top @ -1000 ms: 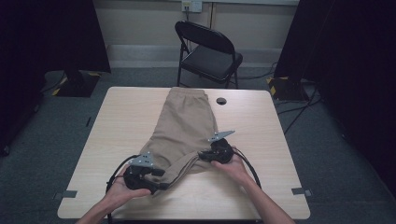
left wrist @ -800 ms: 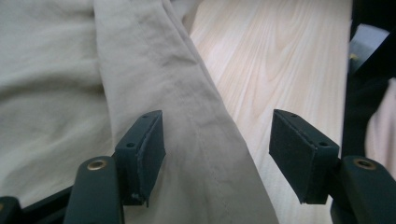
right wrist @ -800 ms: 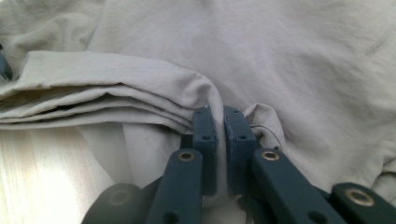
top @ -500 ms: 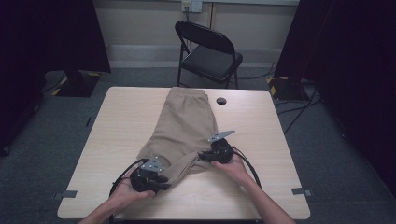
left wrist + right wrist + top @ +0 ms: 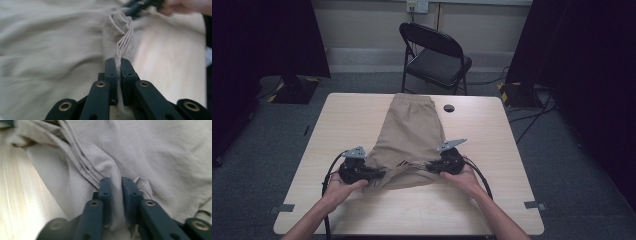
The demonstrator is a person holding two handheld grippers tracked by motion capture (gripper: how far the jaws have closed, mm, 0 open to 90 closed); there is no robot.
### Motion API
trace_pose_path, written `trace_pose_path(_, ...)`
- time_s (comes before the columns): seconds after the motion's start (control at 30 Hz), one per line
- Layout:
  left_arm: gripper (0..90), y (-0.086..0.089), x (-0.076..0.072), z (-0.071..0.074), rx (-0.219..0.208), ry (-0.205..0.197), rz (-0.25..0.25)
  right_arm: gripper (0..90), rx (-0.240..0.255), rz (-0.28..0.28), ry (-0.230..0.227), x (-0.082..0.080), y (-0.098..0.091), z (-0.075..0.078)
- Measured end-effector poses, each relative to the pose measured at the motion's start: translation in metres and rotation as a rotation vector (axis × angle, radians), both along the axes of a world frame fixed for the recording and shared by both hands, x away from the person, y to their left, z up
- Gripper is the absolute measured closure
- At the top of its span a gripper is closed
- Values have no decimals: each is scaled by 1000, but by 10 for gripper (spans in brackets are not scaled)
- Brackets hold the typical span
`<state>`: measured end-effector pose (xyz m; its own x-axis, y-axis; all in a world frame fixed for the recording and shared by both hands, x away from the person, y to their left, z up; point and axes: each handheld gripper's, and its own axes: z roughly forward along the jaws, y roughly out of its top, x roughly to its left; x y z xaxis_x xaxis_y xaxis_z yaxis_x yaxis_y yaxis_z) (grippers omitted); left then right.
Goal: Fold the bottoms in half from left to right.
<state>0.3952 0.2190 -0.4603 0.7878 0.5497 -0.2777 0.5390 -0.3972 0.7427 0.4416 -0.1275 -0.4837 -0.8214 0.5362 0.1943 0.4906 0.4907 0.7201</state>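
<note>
Nearest the person, two hands hold a claw each at the near hem of tan shorts [image 5: 412, 135] lying flat on the desk [image 5: 512, 200]. The left claw [image 5: 379, 174] has just been closing and now pinches a gathered fold of the hem. The right claw [image 5: 432, 166] has its jaws set on the hem's other corner, cloth between them, having just eased slightly. From both claws the shorts run straight away, long axis toward the far waistband beside a small black disc [image 5: 448, 108].
</note>
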Motion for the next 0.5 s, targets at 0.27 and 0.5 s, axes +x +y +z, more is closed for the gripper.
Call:
trace_pose_path(0.27, 861, 13, 20, -9, -5, 35, 59, 518, 31, 40, -28, -8, -8, 8)
trace_pose_path(0.5, 861, 16, 21, -12, -29, 40, 65, 516, 16, 28, -50, -8, -12, 1)
